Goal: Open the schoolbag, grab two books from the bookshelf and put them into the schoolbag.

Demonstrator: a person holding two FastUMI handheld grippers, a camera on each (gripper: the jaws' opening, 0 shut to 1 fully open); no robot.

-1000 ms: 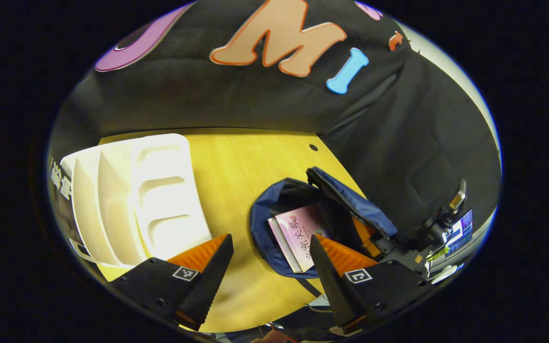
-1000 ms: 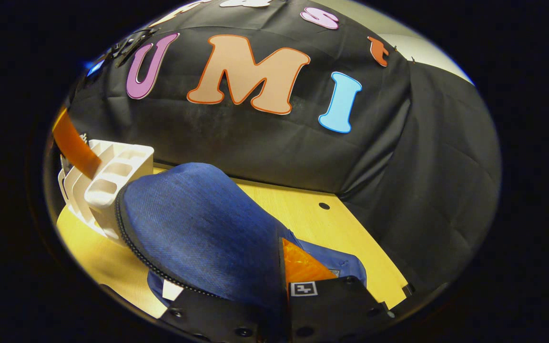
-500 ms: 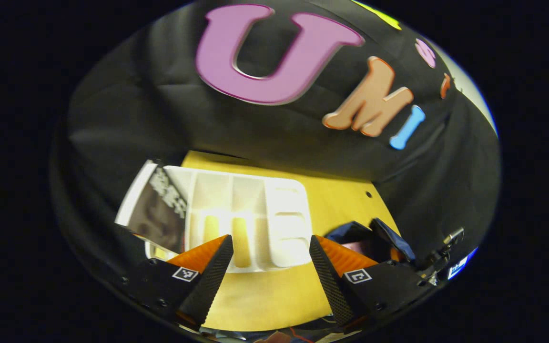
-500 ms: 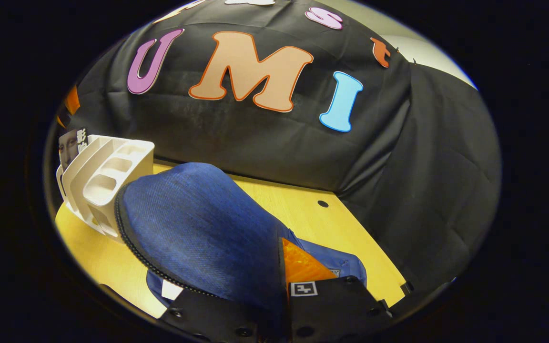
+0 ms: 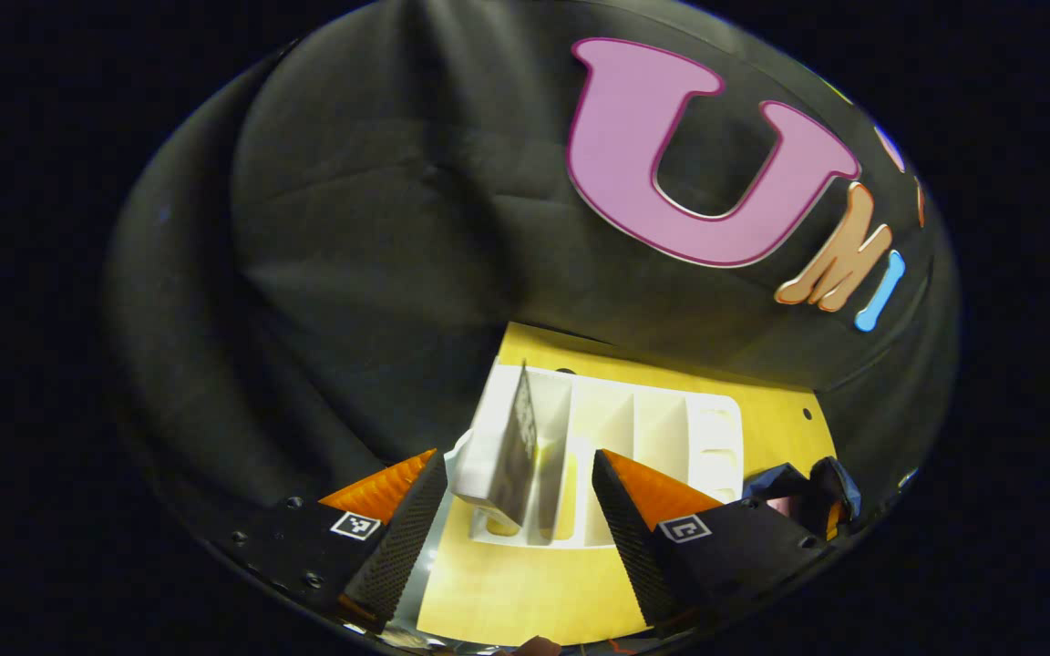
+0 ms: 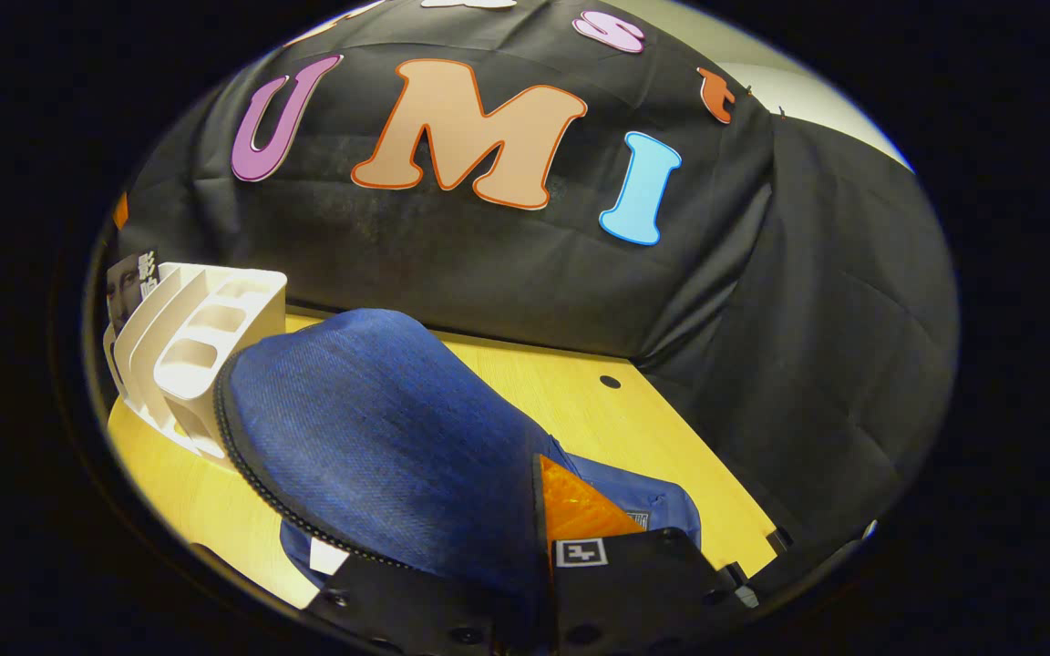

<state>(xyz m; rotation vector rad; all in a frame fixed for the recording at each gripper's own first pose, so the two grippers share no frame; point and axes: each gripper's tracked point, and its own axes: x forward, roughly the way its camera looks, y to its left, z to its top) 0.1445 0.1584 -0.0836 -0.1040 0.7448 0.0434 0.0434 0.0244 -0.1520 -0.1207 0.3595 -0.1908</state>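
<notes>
A white bookshelf stands on the yellow table, and a book stands edge-on in its leftmost slot. My left gripper is open, level with that book, which lines up with the gap just beyond the fingertips. At the right edge sits the blue schoolbag, open, with a pink book inside. In the right gripper view my right gripper is shut on the schoolbag's flap and holds it lifted. The flap hides one finger. The bookshelf and its book stand at far left.
The yellow table ends at the black cloth wall behind the bookshelf and on the right. A small hole marks the tabletop near the back. Bare tabletop lies between my left gripper and the bookshelf.
My left gripper has swung left, away from above the schoolbag, and now faces the bookshelf with the standing book in line with its gap. The right gripper keeps holding the flap, nearly still.
</notes>
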